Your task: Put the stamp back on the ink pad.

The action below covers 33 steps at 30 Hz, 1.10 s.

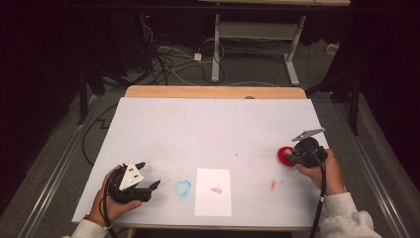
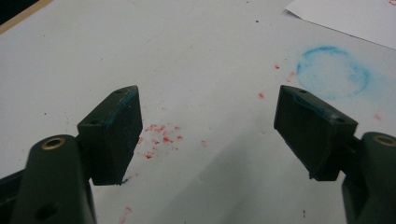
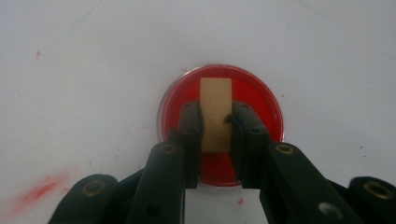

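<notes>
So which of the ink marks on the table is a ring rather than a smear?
The blue mark, just left of the white paper sheet: it is a round outline, while the red marks are a smear and scattered specks.

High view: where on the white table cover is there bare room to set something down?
The far half of the table cover, up to the wooden edge, is free, as is the stretch between the paper sheet and the red ink dish. Crowded: the near corners, with the left tongs and right tongs.
</notes>
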Each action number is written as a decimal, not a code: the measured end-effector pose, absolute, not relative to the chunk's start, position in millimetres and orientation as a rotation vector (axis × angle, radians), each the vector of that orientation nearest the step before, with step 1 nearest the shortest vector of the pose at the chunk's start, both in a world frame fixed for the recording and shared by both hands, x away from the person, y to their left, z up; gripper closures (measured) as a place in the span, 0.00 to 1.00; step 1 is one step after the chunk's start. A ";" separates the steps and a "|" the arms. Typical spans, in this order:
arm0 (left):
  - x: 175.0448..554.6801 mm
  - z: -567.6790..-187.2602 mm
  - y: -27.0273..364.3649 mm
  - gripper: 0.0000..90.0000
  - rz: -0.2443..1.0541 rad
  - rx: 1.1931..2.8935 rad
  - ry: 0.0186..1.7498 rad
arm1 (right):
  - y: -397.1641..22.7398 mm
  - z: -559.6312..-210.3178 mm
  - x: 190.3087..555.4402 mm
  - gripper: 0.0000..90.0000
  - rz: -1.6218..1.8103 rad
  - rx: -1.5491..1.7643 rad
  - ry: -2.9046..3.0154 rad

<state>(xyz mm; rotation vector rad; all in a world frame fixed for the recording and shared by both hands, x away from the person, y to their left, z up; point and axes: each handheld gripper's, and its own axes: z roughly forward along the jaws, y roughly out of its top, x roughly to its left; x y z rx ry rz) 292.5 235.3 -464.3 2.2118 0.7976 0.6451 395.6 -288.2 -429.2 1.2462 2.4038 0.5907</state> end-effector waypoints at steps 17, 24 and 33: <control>293.4 -464.0 235.3 0.25 0.662 2.218 0.786 | -290.4 -420.3 393.2 0.64 0.675 1.257 2.329; 292.9 -463.4 235.2 0.25 0.665 2.220 0.784 | -279.3 -406.0 378.8 0.56 0.890 1.122 2.230; 292.0 -463.6 235.4 0.25 0.650 2.220 0.796 | -262.9 -404.8 368.1 0.43 0.984 1.018 2.184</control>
